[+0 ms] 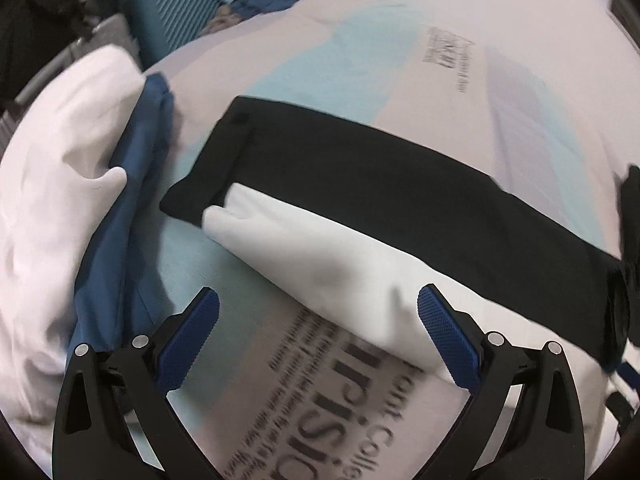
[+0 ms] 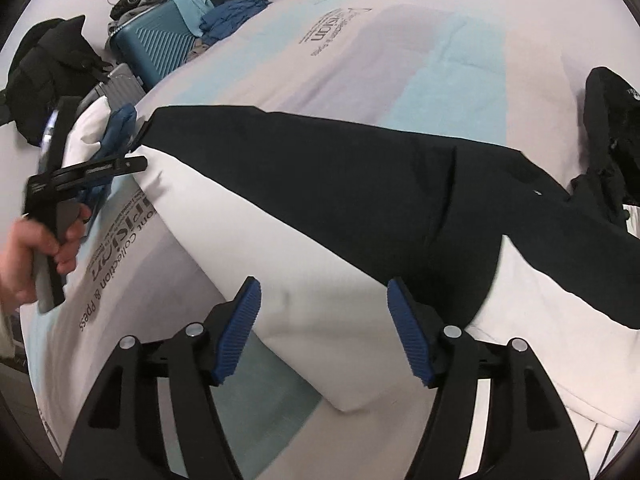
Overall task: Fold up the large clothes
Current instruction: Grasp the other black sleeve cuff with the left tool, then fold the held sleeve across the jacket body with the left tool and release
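A black-and-white garment lies flat on a printed bed cover. Its black sleeve runs across a white part; in the right wrist view the same sleeve lies over the white body. My left gripper is open and empty, hovering just above the white part's near edge. My right gripper is open and empty over the white body, near the sleeve's lower edge. The left gripper also shows in the right wrist view, held by a hand.
A white pillow or cloth and a blue garment lie at the left. A teal suitcase, a blue clothes heap and a black bag stand beyond the bed. More black cloth bunches at the right.
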The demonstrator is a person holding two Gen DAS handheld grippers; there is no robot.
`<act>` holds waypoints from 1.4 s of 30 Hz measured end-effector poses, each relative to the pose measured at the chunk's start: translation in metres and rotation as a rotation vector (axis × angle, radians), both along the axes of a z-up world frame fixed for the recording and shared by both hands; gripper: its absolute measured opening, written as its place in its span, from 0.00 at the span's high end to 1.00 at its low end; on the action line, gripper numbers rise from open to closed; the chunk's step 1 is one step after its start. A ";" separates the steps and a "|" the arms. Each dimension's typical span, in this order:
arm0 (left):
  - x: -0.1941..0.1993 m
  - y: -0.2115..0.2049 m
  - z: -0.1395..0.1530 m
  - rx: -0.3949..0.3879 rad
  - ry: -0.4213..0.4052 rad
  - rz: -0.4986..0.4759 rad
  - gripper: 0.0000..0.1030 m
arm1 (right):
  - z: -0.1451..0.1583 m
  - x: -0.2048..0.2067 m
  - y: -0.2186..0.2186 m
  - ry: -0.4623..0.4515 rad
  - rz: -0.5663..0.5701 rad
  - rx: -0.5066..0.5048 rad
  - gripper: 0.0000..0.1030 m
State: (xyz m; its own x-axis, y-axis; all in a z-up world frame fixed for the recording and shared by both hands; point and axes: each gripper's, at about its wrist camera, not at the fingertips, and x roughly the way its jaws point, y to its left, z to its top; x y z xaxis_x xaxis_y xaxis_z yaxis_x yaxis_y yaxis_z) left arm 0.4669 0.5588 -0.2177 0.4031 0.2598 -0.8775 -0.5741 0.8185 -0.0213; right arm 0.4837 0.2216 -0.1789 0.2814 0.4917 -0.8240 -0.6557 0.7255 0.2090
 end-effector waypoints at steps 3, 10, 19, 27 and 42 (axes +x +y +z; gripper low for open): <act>0.012 0.015 -0.010 -0.001 0.016 0.031 0.06 | 0.002 0.009 -0.015 0.006 -0.024 0.011 0.39; 0.038 0.048 -0.025 -0.029 0.039 0.115 0.06 | 0.008 0.034 -0.049 -0.008 -0.067 0.009 0.39; 0.037 0.053 -0.027 -0.015 0.025 0.178 0.33 | 0.008 0.047 -0.080 -0.011 -0.119 -0.002 0.39; 0.010 0.061 -0.014 -0.032 -0.021 0.162 0.78 | 0.002 0.054 -0.106 0.004 -0.199 -0.008 0.39; 0.010 0.017 0.040 -0.007 -0.129 0.107 0.89 | 0.006 0.047 -0.146 0.018 -0.253 -0.014 0.39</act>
State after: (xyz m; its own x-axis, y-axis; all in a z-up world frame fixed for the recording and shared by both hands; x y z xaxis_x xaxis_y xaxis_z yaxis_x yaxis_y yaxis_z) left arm 0.4767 0.5757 -0.1775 0.4832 0.3015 -0.8220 -0.6498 0.7527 -0.1059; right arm 0.5302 0.0754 -0.1731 0.3790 0.3963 -0.8362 -0.4492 0.8688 0.2081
